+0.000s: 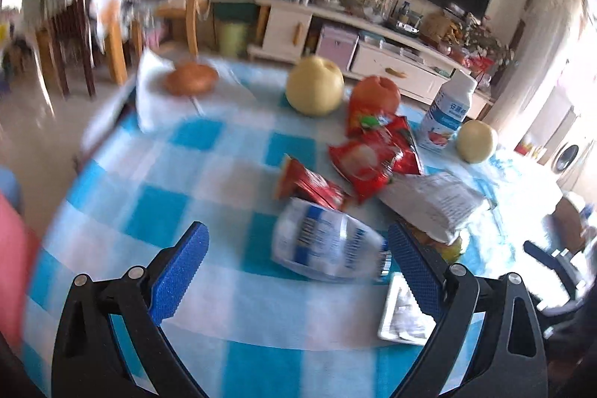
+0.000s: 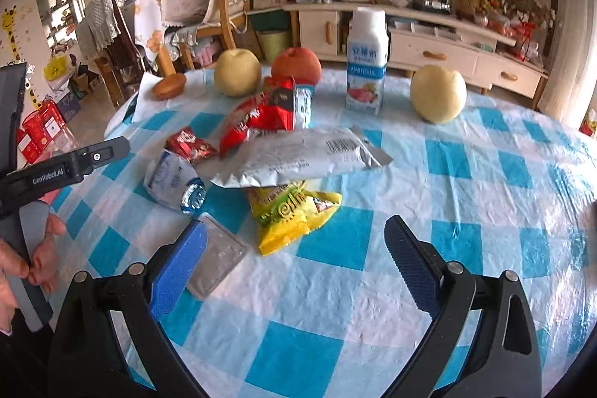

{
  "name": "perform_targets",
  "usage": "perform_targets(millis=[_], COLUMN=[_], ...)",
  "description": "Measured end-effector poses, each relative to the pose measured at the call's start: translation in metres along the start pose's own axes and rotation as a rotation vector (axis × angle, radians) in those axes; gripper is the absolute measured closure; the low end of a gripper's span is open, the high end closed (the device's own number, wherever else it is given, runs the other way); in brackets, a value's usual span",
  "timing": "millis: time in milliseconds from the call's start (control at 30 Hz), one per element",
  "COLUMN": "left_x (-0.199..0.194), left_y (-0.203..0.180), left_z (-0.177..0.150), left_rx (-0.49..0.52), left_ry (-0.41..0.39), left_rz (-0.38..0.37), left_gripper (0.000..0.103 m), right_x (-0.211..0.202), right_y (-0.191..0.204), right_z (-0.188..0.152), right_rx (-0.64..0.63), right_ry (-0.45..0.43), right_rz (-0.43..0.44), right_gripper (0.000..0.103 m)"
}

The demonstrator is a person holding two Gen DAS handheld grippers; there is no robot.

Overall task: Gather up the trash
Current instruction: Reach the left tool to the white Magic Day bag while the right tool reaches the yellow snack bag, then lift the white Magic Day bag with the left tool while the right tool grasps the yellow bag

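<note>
Trash lies in a heap on the blue-and-white checked table (image 2: 466, 196). A crushed clear water bottle (image 1: 328, 245) lies between the jaws of my open left gripper (image 1: 298, 245), close to its right finger; the bottle also shows in the right wrist view (image 2: 173, 179). Red snack wrappers (image 1: 373, 159) (image 2: 261, 118), a silver pouch (image 1: 436, 200) (image 2: 298, 159), a yellow snack bag (image 2: 291, 211) and a flat clear packet (image 2: 218, 256) (image 1: 403, 316) lie around it. My right gripper (image 2: 294, 248) is open and empty, just short of the yellow bag.
Two yellow pears (image 2: 237, 71) (image 2: 438, 94), a red apple (image 2: 296, 64), a standing milk bottle (image 2: 365, 62) and a brown wooden stand (image 2: 168, 85) are at the table's far side. Chairs and a cluttered TV cabinet (image 2: 410, 40) stand beyond. The left gripper's body (image 2: 56, 170) is at the left.
</note>
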State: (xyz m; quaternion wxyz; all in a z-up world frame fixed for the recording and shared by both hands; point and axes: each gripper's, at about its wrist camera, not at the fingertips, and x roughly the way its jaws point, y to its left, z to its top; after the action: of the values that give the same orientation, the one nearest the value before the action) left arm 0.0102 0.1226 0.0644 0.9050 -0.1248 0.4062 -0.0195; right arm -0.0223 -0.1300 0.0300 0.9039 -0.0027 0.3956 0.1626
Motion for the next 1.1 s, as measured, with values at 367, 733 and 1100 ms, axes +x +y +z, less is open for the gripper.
perform_targets(millis=[367, 733, 1100], left_x=[0.05, 0.07, 0.072], left_y=[0.001, -0.013, -0.018], left_z=[-0.008, -0.004, -0.002], left_rx=[-0.256, -0.214, -0.123], left_ry=[0.111, 0.131, 0.132], left_rz=[-0.052, 0.039, 0.117], left_gripper=[0.007, 0.008, 0.021], right_x=[0.015, 0.019, 0.047], right_y=[0.011, -0.004, -0.009], right_z=[-0.007, -0.006, 0.003], right_rx=[-0.048, -0.04, -0.045], right_ry=[0.097, 0.084, 0.064], right_rz=[0.116, 0.077, 0.084], right_gripper=[0.006, 0.006, 0.007])
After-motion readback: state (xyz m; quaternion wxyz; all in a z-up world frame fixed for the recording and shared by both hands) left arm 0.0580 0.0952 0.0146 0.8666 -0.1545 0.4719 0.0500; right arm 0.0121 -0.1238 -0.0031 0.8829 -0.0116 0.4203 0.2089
